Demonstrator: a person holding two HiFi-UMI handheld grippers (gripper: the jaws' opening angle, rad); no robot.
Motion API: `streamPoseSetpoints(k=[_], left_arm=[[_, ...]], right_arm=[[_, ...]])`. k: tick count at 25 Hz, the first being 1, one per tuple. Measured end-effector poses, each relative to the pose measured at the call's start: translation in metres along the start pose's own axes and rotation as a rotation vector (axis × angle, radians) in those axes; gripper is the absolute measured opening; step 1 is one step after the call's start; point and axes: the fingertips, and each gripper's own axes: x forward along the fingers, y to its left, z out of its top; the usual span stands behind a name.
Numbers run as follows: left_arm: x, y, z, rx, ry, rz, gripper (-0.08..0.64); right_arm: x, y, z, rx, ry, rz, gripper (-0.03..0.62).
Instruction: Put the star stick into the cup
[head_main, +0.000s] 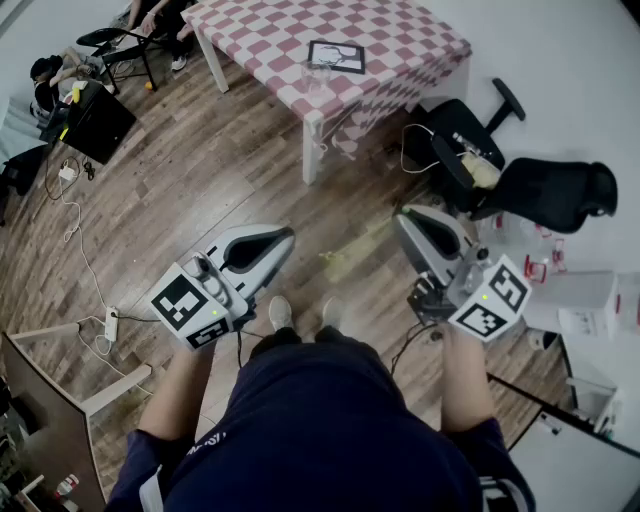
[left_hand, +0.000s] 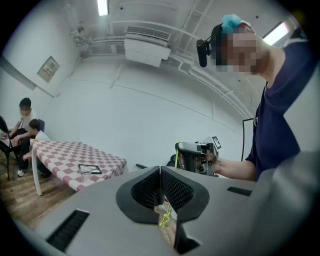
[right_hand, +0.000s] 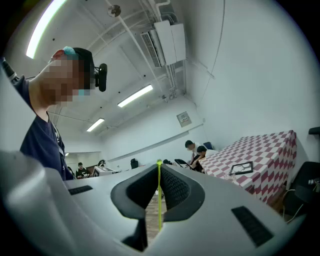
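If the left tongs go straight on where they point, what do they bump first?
Probably the star stick, which the right tongs hold slanting just beyond the shut left tongs. Depth is hard to judge, so they might pass it and meet the right tongs instead.

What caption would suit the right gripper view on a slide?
Right gripper shut on a thin yellow-green star stick, checkered table beyond.

The cup (head_main: 318, 77) stands on the table (head_main: 405, 45), perhaps touching the flat frame (head_main: 336, 56) behind it.
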Motion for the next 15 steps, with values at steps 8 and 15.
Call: streamPoseSetpoints(k=[8, 15], left_arm=[[0.017, -0.002, -0.011, -0.019, 0.005, 0.029, 0.035], [0.051, -0.016, -0.014, -0.013, 0.004, 0.061, 0.035]], right_arm=[[-0.009, -0.021, -0.01, -0.024, 0.039, -0.029, 0.028], [-0.042, -0.046, -0.002, -0.088, 0.042, -0.024, 0.026]])
